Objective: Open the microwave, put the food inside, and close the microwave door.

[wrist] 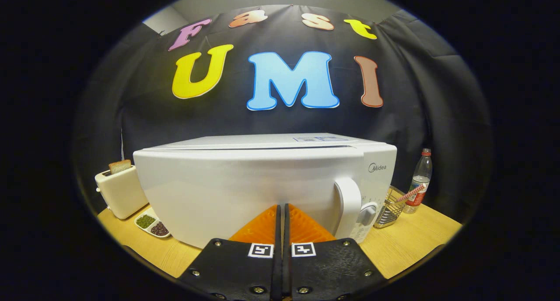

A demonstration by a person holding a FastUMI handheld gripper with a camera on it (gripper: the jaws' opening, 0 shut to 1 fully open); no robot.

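A white microwave [262, 178] stands on the wooden table [407, 244] right in front of me, its door closed. The door's white handle [348, 204] runs upright near the right side, with a control knob [368, 213] just right of it. My gripper [282, 207] is shut, its two fingers pressed together with nothing between them, and their tips are close against the lower middle of the microwave door, left of the handle.
A cream toaster [120, 191] with a slice of bread [120, 166] stands left of the microwave. A small white dish [152, 225] of green and dark beans lies in front of it. Right of the microwave are a wire basket [390, 209] and a plastic bottle [420, 183].
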